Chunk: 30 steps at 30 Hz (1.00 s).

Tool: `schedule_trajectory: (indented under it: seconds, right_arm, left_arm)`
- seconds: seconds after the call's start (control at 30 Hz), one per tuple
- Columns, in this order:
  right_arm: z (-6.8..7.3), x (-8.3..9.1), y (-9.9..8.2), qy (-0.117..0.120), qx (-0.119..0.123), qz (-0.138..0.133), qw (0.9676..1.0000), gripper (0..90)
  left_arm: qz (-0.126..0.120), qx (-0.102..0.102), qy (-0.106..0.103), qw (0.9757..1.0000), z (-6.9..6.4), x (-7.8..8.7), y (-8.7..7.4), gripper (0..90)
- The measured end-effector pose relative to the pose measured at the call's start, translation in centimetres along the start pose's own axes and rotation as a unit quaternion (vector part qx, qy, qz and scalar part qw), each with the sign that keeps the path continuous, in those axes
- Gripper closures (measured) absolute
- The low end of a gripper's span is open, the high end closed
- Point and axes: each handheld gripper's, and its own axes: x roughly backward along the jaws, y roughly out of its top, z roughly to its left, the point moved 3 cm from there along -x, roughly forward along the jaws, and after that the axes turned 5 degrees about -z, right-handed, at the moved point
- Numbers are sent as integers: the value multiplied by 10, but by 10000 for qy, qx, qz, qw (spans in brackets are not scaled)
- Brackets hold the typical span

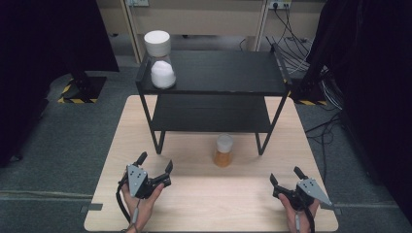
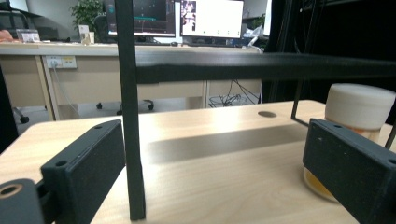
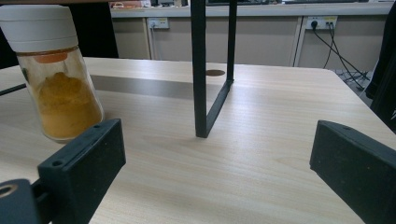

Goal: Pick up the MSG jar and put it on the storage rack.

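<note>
The work looked to be at its very start. Both grippers rested low on the worktop, the left gripper at about 7 o'clock and the right gripper at about 5 o'clock, each with its fingers spread wide and nothing between them. The spice jar with orange powder and a white cap stood upright on the worktop near the centre, just in front of the black shelf rack and untouched. A second jar with white contents already stood on the top shelf at 11 o'clock. I judged that reaching, grasping and placing the orange jar all remained to do
</note>
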Motion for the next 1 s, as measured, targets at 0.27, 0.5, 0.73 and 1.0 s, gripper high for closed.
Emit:
schedule_trajectory:
  seconds: [0.27,0.5,0.73,1.0]
  right_arm:
    - [0,0,0,2,17,-3,10000,38]
    - [0,0,0,18,20,-4,10000,38]
    - [1,0,0,20,45,1,10000,38]
    - [0,0,0,18,39,2,10000,38]
  left_arm:
    - [244,28,16,9997,0,-1,-13,53]
    - [369,-43,39,9993,0,-2,-20,56]
    - [497,36,39,9987,3,-3,-25,56]
    - [505,37,58,9987,3,-4,-26,56]
